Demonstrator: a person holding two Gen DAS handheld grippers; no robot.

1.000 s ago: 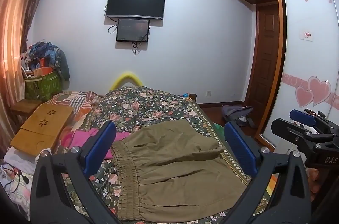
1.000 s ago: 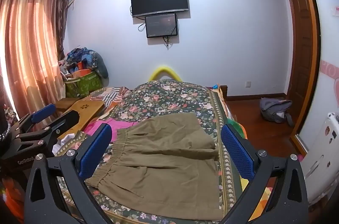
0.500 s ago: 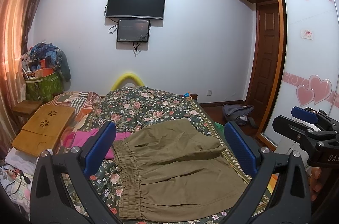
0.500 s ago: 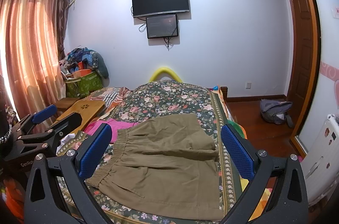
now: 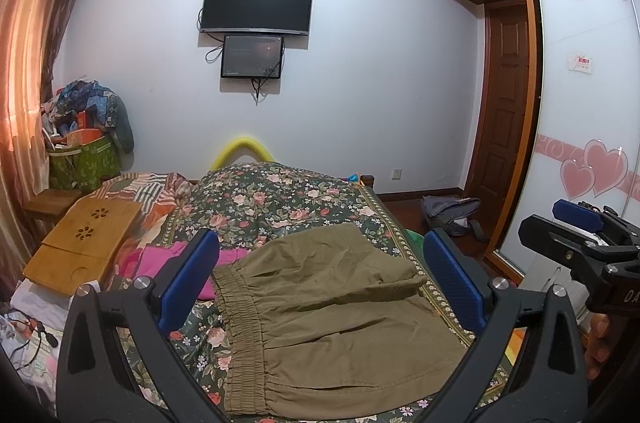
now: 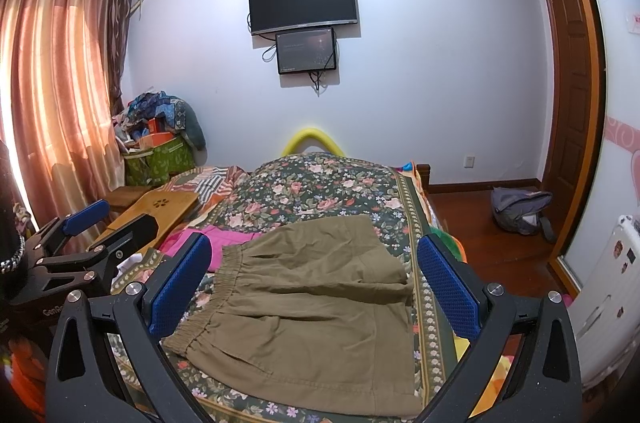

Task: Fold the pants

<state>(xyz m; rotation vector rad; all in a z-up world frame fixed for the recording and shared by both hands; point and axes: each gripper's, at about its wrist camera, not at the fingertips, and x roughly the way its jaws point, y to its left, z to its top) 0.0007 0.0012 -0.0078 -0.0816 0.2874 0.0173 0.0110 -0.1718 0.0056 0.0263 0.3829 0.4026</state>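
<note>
Pants (image 5: 332,319): olive-khaki, lying flat on the bed (image 5: 280,199); elastic waistband toward the left, legs toward the right edge; far leg creased over the near one.
Left gripper (image 5: 320,283): above the near end of the bed, blue-padded fingers (image 5: 188,279) spread wide, nothing between them, clear of the cloth.
Right gripper (image 6: 316,287): beside the left one, fingers (image 6: 180,287) likewise wide apart and empty, pants framed between them.
Pink garment (image 5: 160,259): just left of the waistband, partly under it.
Wooden lap tray (image 5: 84,239): further left, on the bedding.
Backpack (image 6: 520,211): on the floor, right of the bed.
</note>
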